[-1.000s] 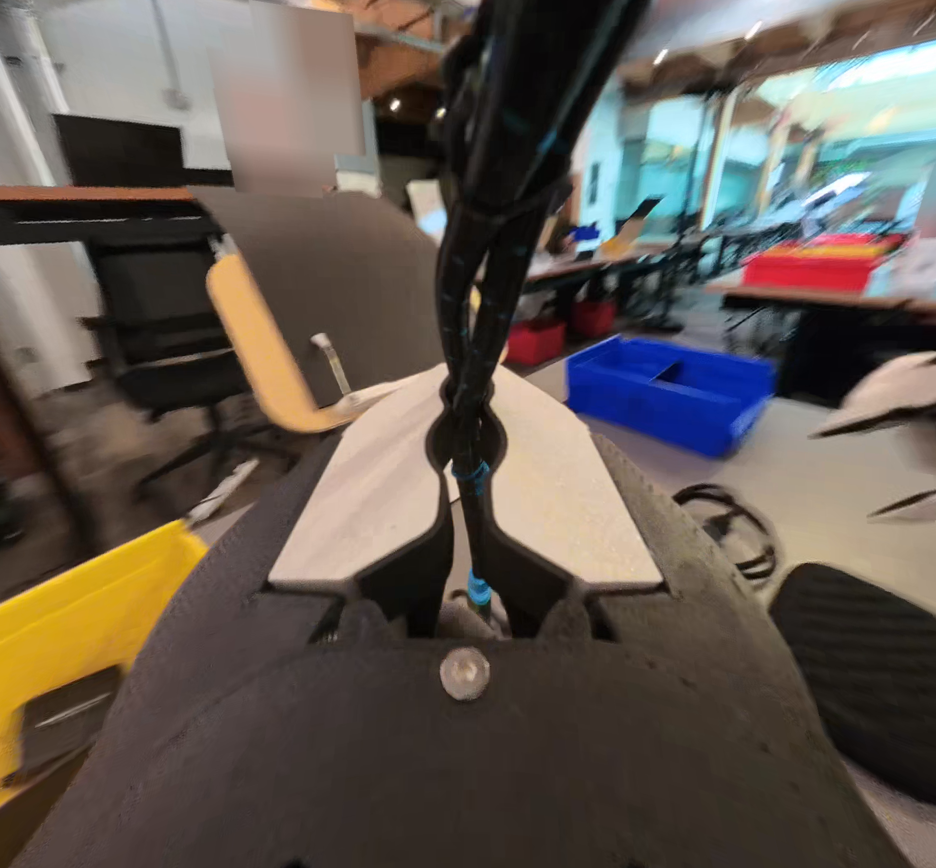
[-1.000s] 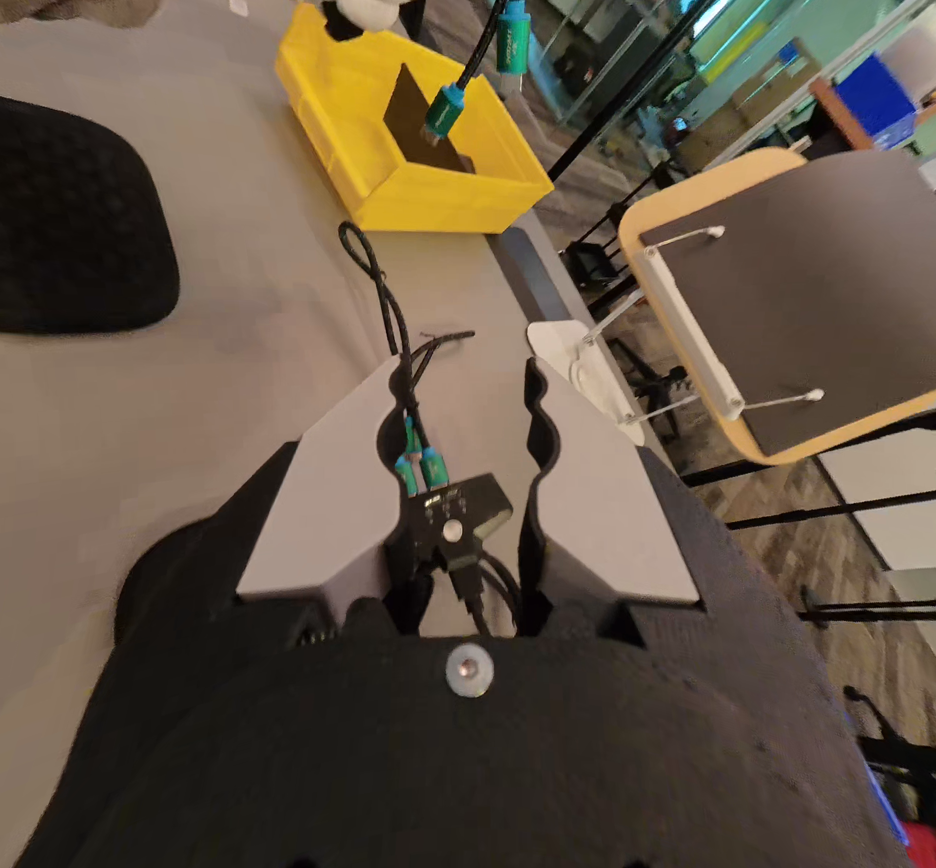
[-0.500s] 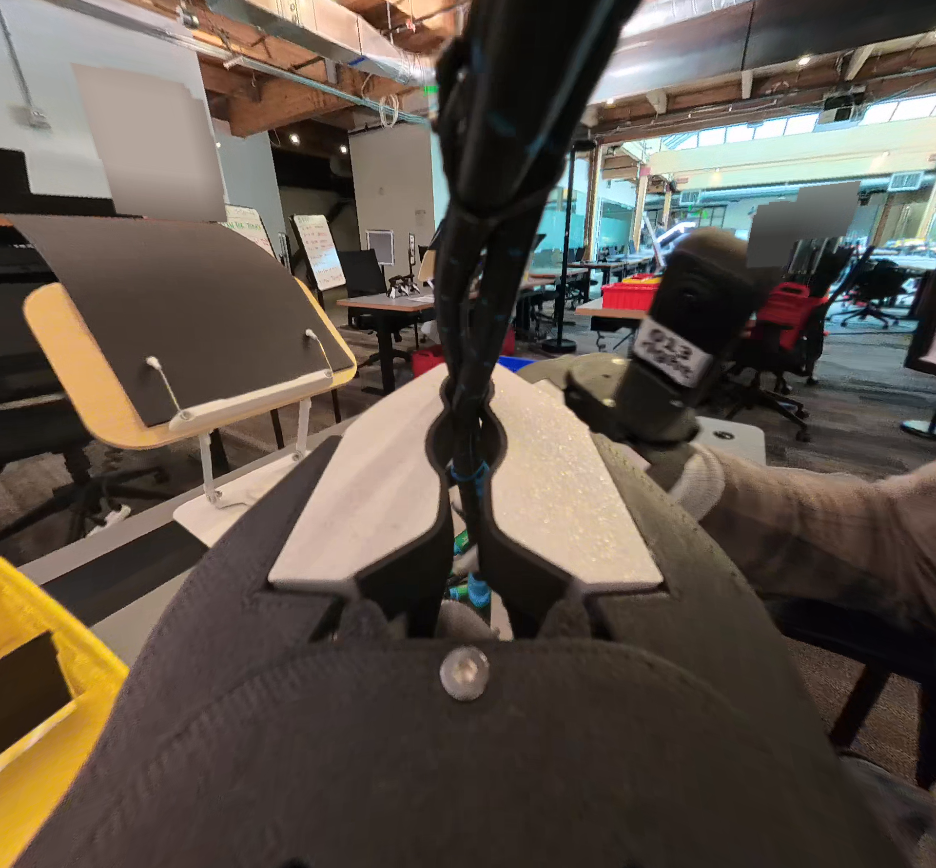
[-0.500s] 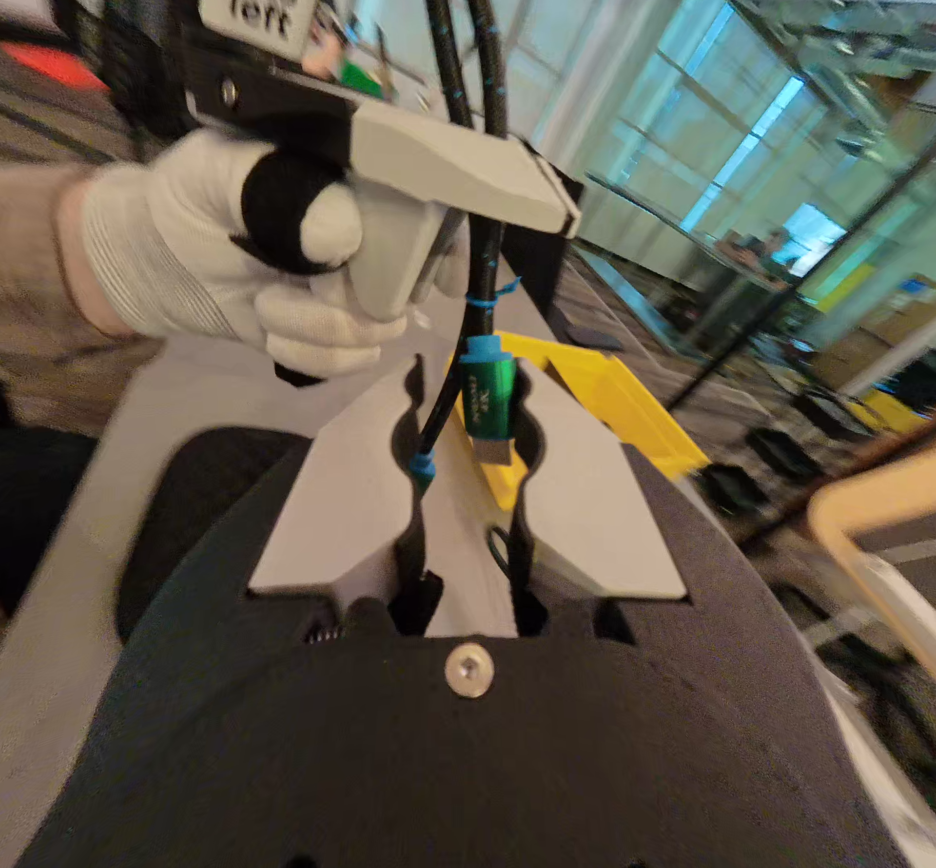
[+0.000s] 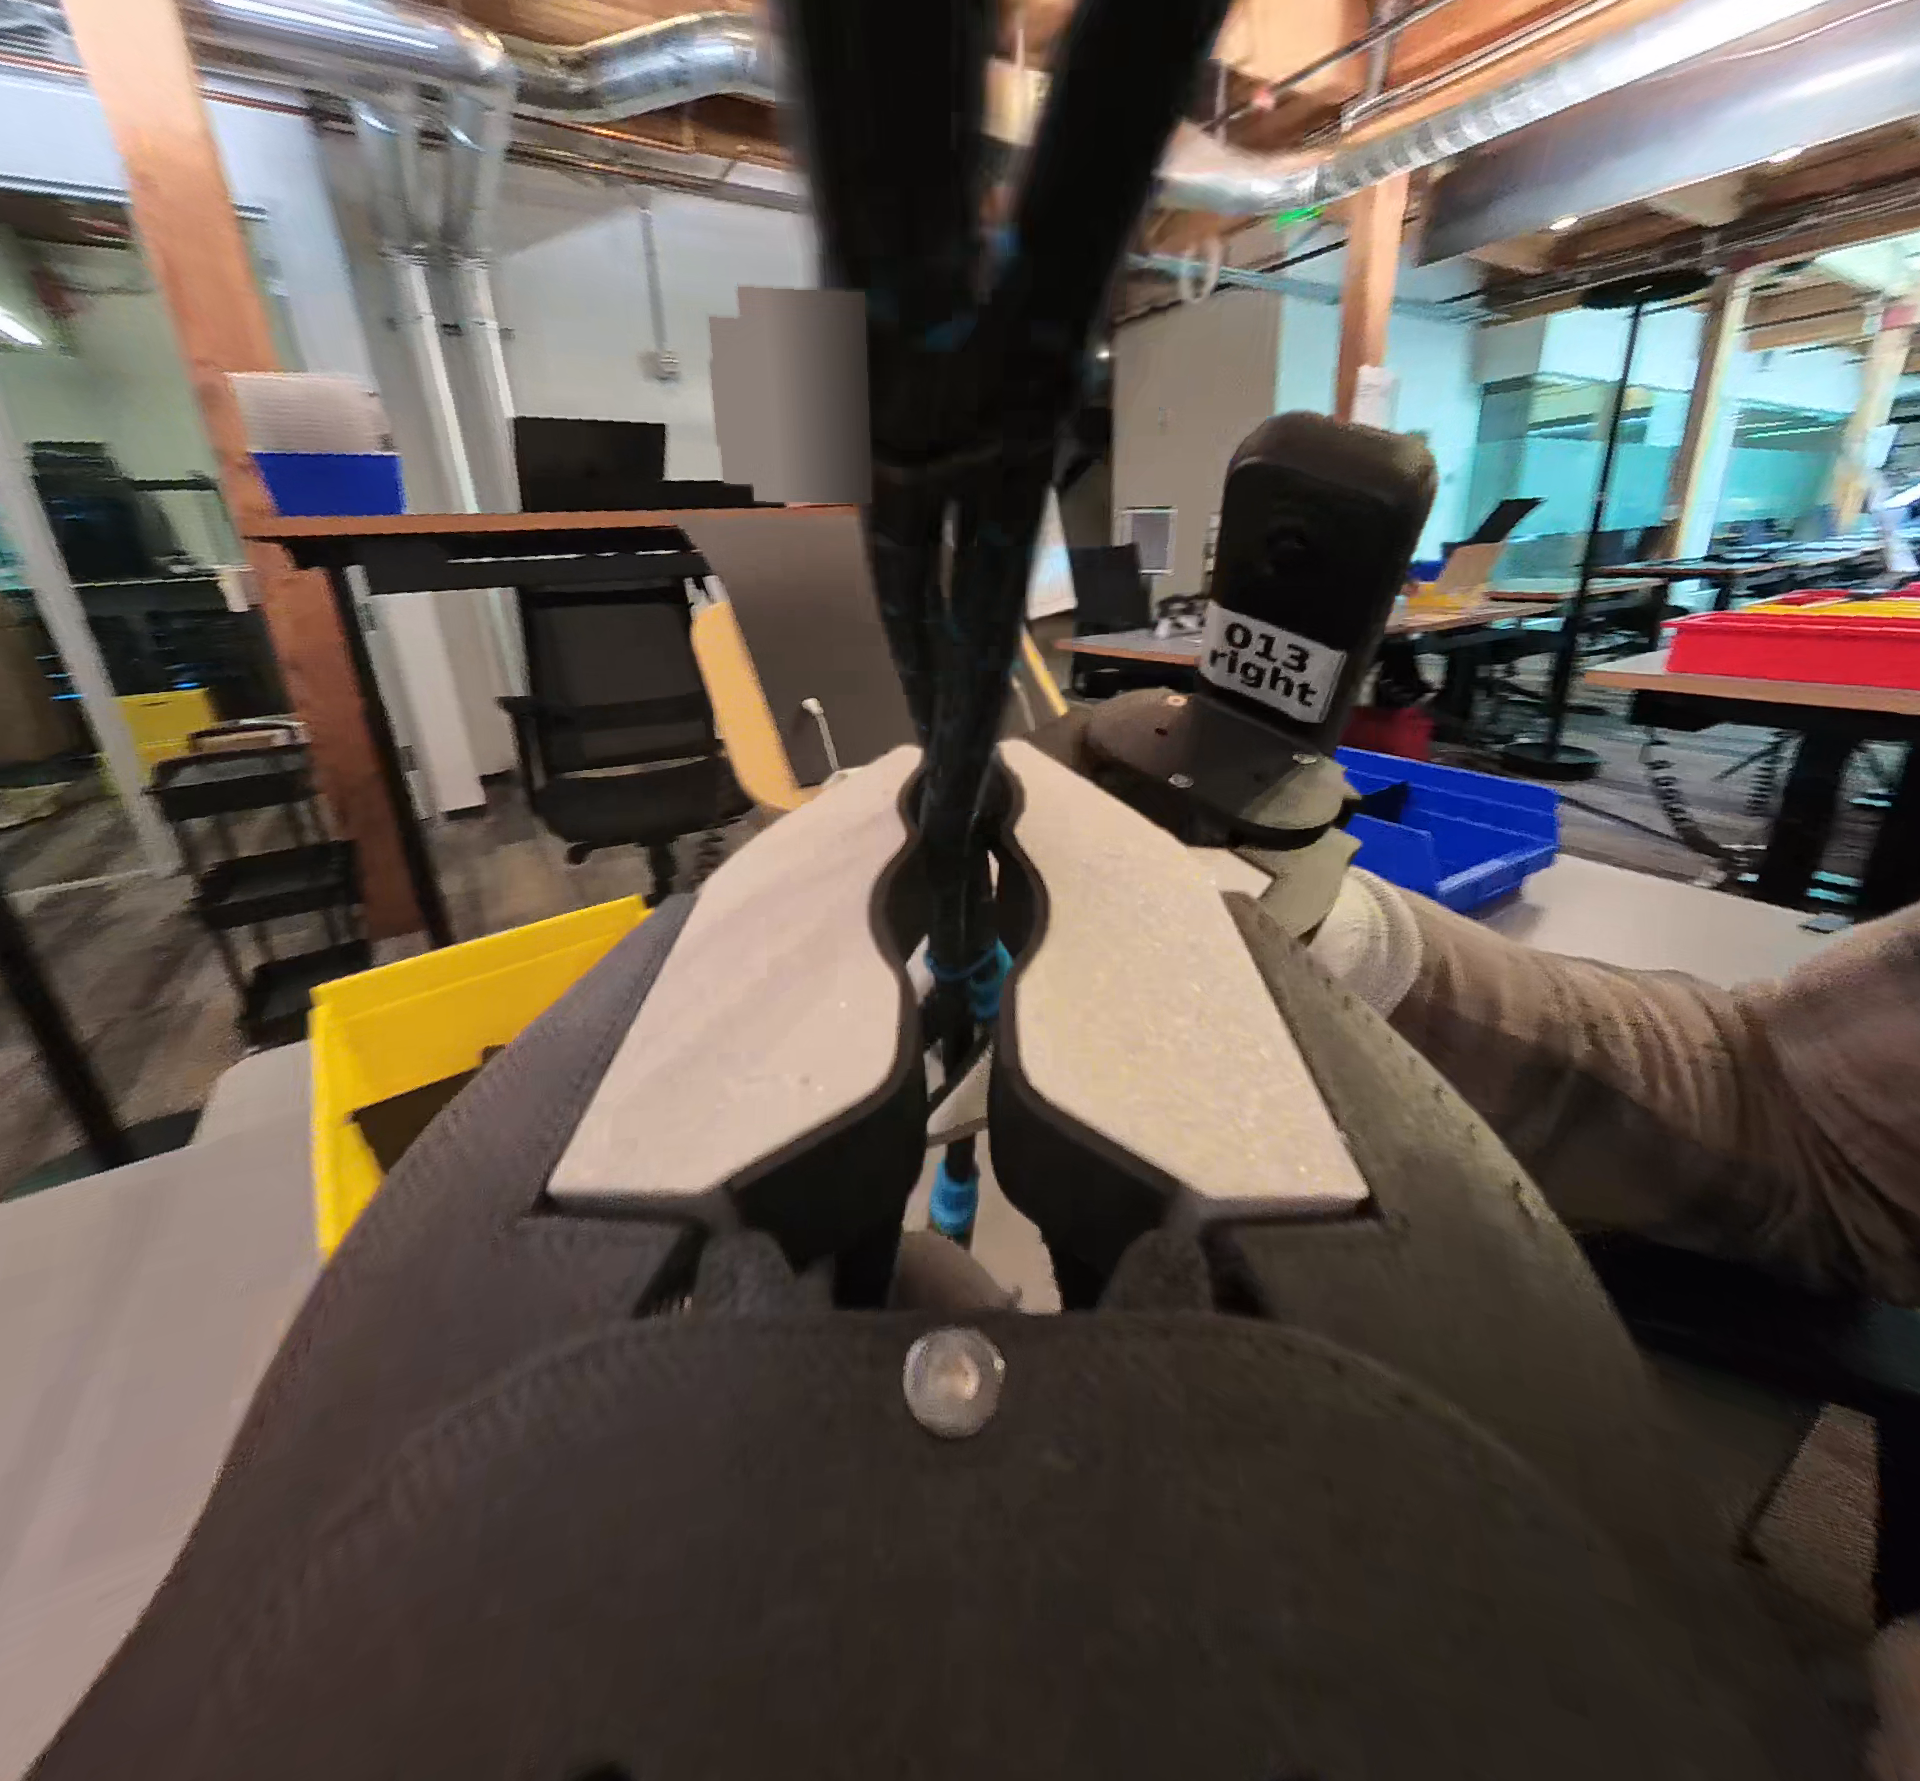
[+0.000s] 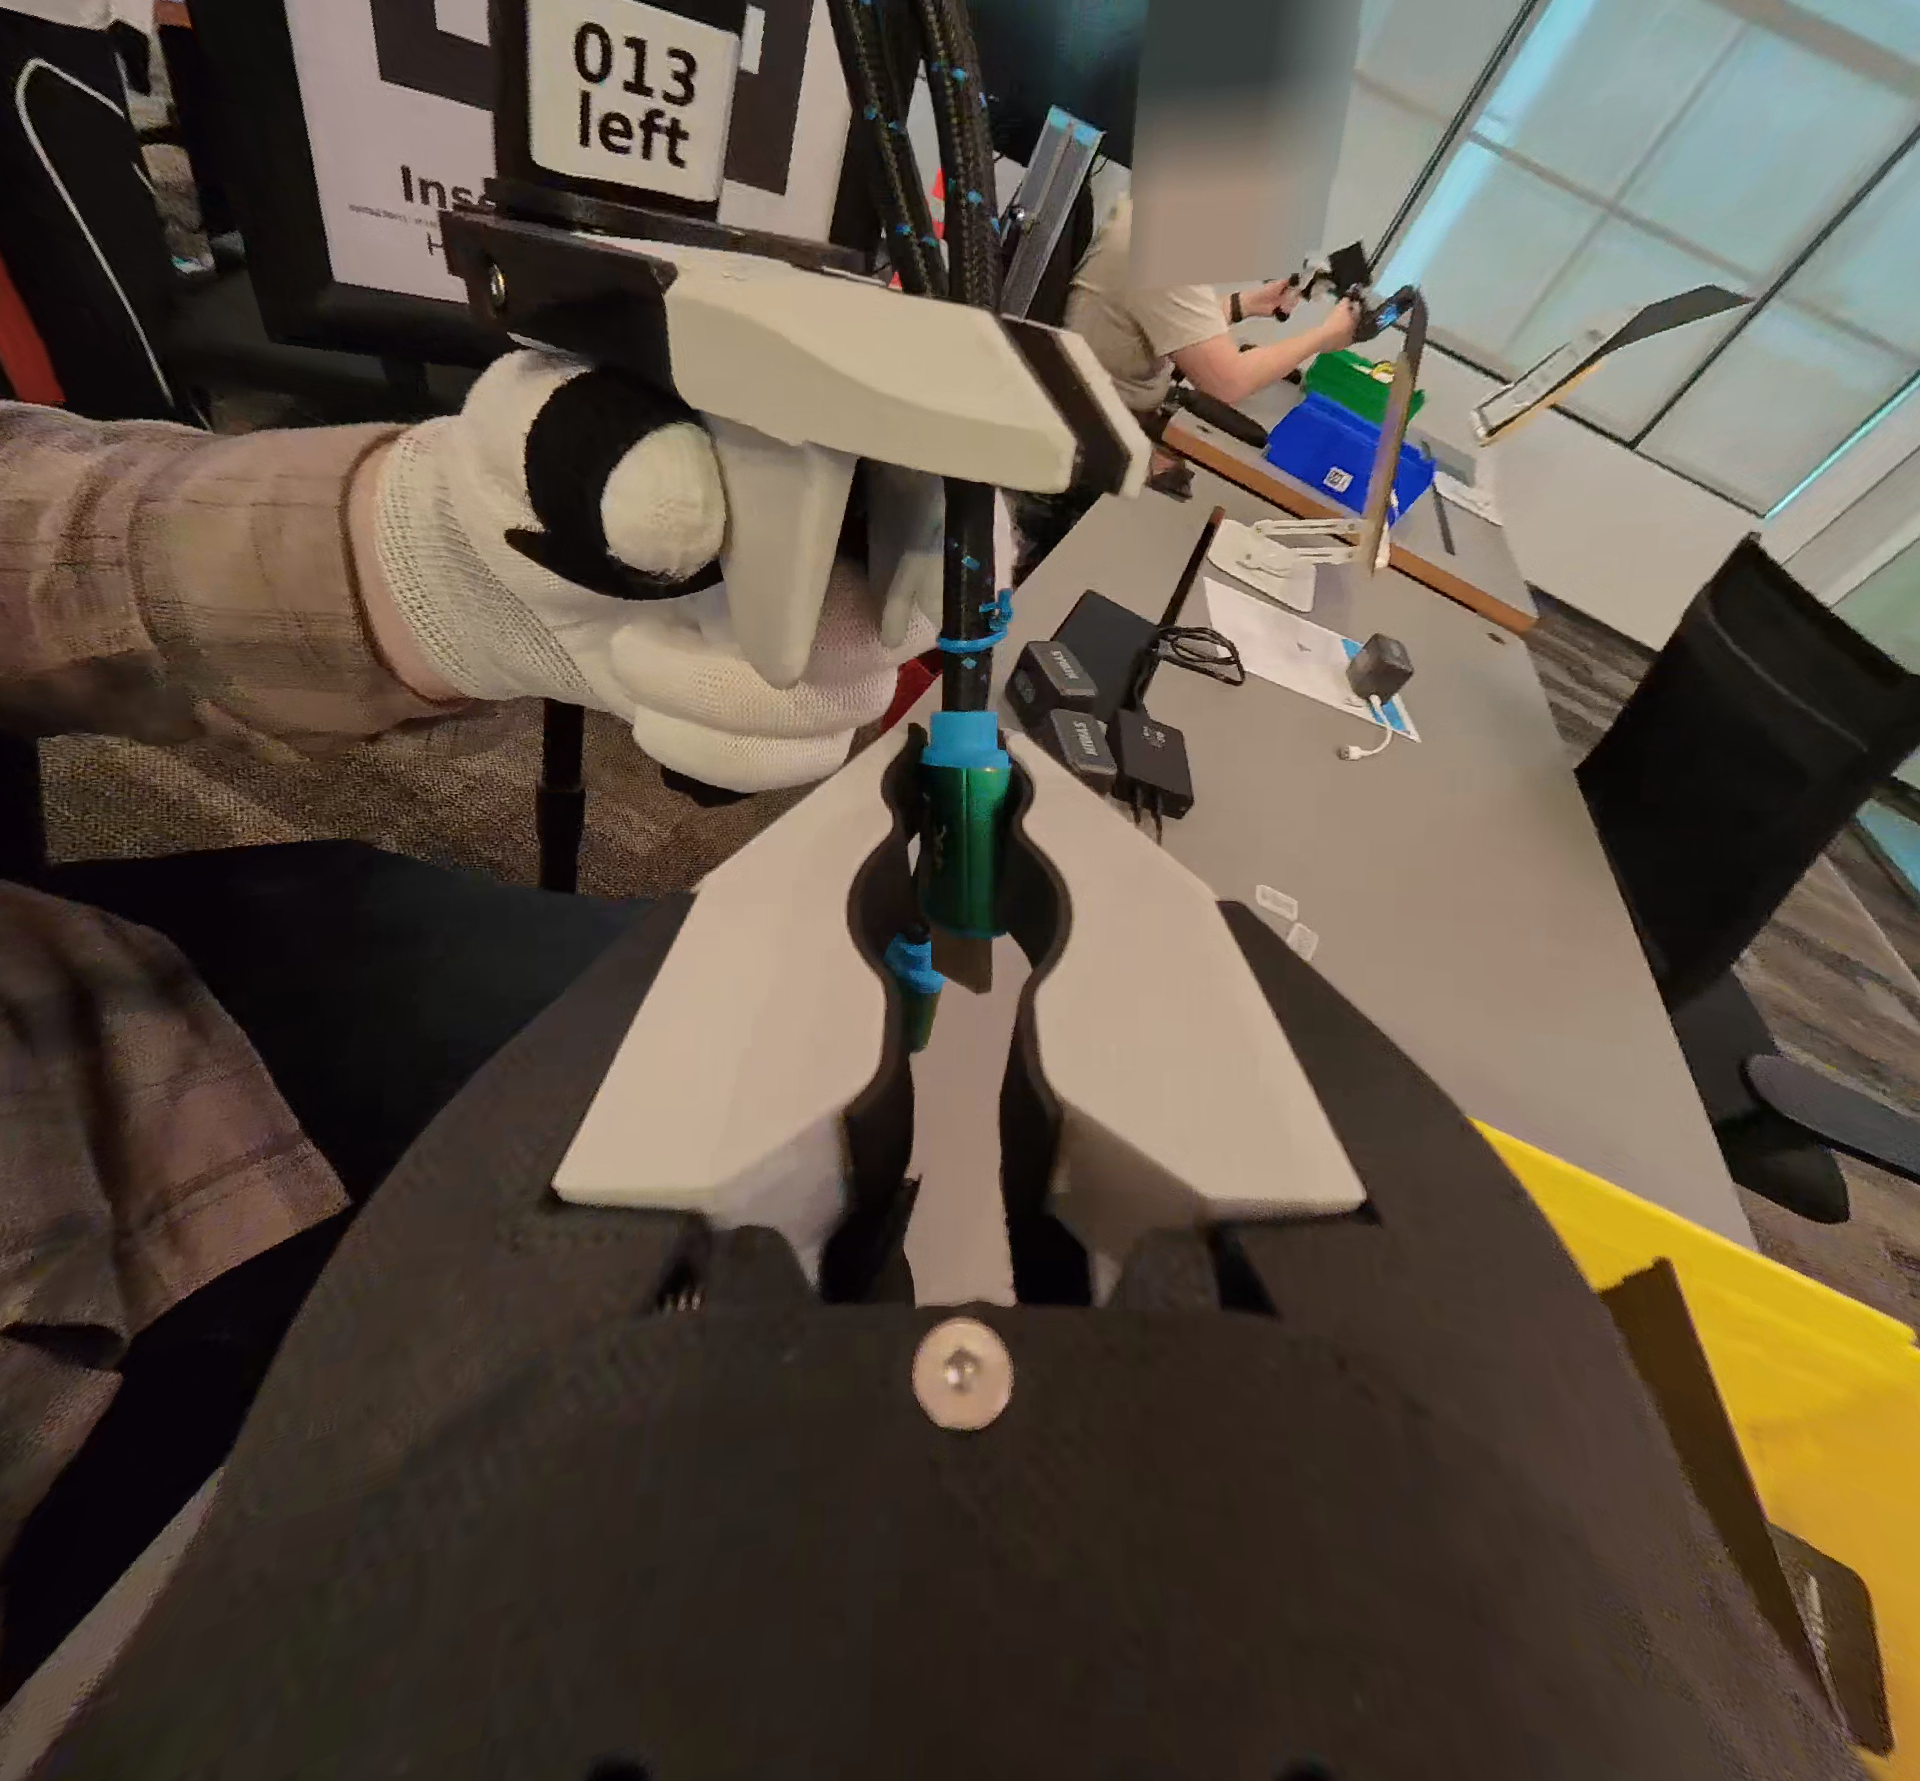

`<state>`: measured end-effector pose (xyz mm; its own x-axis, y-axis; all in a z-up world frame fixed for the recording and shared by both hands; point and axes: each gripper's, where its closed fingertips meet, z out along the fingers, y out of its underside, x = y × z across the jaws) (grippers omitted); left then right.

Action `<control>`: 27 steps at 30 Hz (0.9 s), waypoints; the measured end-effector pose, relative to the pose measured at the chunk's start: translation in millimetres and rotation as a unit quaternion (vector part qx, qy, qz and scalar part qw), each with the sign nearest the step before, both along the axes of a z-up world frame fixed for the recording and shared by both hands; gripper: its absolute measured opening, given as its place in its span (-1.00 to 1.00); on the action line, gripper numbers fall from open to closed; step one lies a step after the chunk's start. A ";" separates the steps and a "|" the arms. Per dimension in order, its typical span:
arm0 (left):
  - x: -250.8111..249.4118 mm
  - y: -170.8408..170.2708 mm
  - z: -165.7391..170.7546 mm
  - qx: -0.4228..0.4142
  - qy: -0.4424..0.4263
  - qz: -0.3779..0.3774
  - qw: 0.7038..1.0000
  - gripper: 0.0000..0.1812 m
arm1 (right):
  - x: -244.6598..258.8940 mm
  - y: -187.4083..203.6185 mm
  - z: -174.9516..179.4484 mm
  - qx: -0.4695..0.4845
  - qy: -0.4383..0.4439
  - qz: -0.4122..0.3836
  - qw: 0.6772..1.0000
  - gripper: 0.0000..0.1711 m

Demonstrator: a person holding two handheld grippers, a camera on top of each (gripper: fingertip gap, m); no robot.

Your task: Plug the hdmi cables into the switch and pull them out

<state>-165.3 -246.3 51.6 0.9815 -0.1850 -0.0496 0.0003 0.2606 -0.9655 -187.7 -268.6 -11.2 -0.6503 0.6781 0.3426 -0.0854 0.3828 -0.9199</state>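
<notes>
You are holding the cables up off the grey table, and, judging from that, you are between the pull-out and whatever comes after it: a green metal HDMI plug with a blue strain-relief collar is hanging free in the air, its metal tip bare, not seated in anything. The switch is not showing in either view, so I cannot tell where it is lying.

Your left hand-held gripper is pinching the bundle of black braided HDMI cables with blue flecks between its pale fingers, the jaws nearly shut with only the cables' thickness keeping them apart. The bundle is rising steeply above the tips and dropping below them towards the blue collars.

Your right hand-held gripper is standing slightly open around the dangling green plug. The plug is sitting in the scalloped gap between the fingers, but whether the pads are actually pressing on it I cannot tell (it looks cradled rather than clamped). A second, smaller blue-collared plug is hanging just beside it, lower and to the left.

The next move, as I judge it, is calling for a firm close on the green plug's body, keeping it square so its tip can be aimed. The yellow plastic bin is sitting near at the table's edge.
</notes>
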 end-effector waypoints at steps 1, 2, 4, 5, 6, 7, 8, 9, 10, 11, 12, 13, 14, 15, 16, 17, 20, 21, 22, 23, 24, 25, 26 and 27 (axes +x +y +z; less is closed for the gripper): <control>-3.7 -4.6 -0.4 0.001 0.004 0.011 1.000 -0.90 | -3.0 -4.0 -0.6 -0.001 -0.004 0.001 1.000 -0.90; -5.6 -7.7 -0.8 0.000 0.011 0.016 1.000 -0.89 | -4.5 -6.5 -1.6 -0.005 -0.008 0.001 1.000 -0.90; -8.5 -9.6 -1.1 -0.004 0.027 0.027 0.999 -0.86 | -4.5 -4.2 -4.6 -0.010 -0.015 -0.007 1.000 -0.91; -8.7 -8.0 -1.4 -0.007 0.033 0.027 0.999 -0.85 | -4.2 1.4 -4.6 -0.010 -0.014 -0.019 1.000 -0.91; -8.7 -3.9 -3.0 -0.016 0.039 0.025 0.999 -0.83 | -3.2 9.8 -3.9 -0.011 -0.016 -0.037 0.999 -0.92; -7.2 1.8 -5.9 -0.026 0.047 0.018 0.998 -0.80 | -0.1 19.0 -2.3 -0.012 -0.014 -0.052 0.998 -0.92; -4.4 8.9 -9.8 -0.036 0.052 0.005 0.998 -0.76 | 4.3 29.2 0.8 -0.012 -0.007 -0.064 0.998 -0.92; -2.0 16.9 -14.2 -0.046 0.049 -0.009 0.998 -0.73 | 8.5 41.8 4.8 -0.015 0.000 -0.083 0.996 -0.92; 0.7 26.0 -18.9 -0.054 0.040 -0.025 0.997 -0.69 | 13.0 55.6 8.0 -0.018 0.004 -0.103 0.994 -0.92; 4.9 35.1 -22.7 -0.057 0.027 -0.046 0.997 -0.66 | 19.1 67.7 10.2 -0.018 0.006 -0.119 0.993 -0.93; 9.7 44.2 -25.2 -0.057 0.011 -0.068 0.996 -0.65 | 26.4 78.2 10.9 -0.016 0.008 -0.131 0.991 -0.93; 16.1 53.4 -27.0 -0.056 -0.005 -0.091 0.994 -0.65 | 34.2 87.6 8.6 -0.010 0.004 -0.142 0.990 -0.93; 24.7 62.1 -28.7 -0.056 -0.017 -0.118 0.991 -0.63 | 41.9 96.7 3.7 0.003 -0.003 -0.156 0.988 -0.92; 33.2 70.7 -29.6 -0.055 -0.025 -0.140 0.988 -0.60 | 49.8 104.9 -2.0 0.020 -0.009 -0.171 0.985 -0.92; 40.7 79.7 -30.3 -0.053 -0.030 -0.153 0.986 -0.59 | 57.9 111.2 -8.1 0.038 -0.014 -0.184 0.982 -0.92; 49.8 88.4 -31.4 -0.053 -0.029 -0.166 0.984 -0.58 | 66.3 116.5 -15.2 0.051 -0.027 -0.196 0.979 -0.92; 91.0 109.9 -38.7 -0.066 -0.009 -0.231 0.971 -0.61 | 91.6 126.5 -24.5 0.074 -0.038 -0.229 0.970 -0.93; 104.7 115.3 -39.9 -0.062 -0.005 -0.252 0.966 -0.70 | 100.2 128.7 -25.7 0.070 -0.044 -0.237 0.968 -0.93; 118.3 118.2 -39.6 -0.053 0.000 -0.275 0.960 -0.87 | 108.4 133.7 -27.0 0.064 -0.050 -0.253 0.964 -0.93; 127.1 125.8 -40.8 -0.052 0.004 -0.276 0.960 -0.87 | 117.6 140.5 -27.8 0.057 -0.052 -0.269 0.960 -0.93; 136.9 132.1 -42.6 -0.060 0.001 -0.287 0.956 -0.87 | 127.5 148.1 -28.5 0.049 -0.054 -0.285 0.956 -0.94; 145.4 138.0 -42.5 -0.065 -0.013 -0.298 0.952 -0.88 | 137.6 155.0 -27.9 0.041 -0.049 -0.302 0.951 -0.92; 151.2 143.5 -40.0 -0.062 -0.033 -0.306 0.950 -0.88 | 147.7 161.9 -24.9 0.033 -0.038 -0.323 0.945 -0.88; 155.3 148.4 -36.9 -0.060 -0.059 -0.315 0.945 -0.88 | 158.4 170.1 -19.9 0.035 -0.021 -0.349 0.936 -0.78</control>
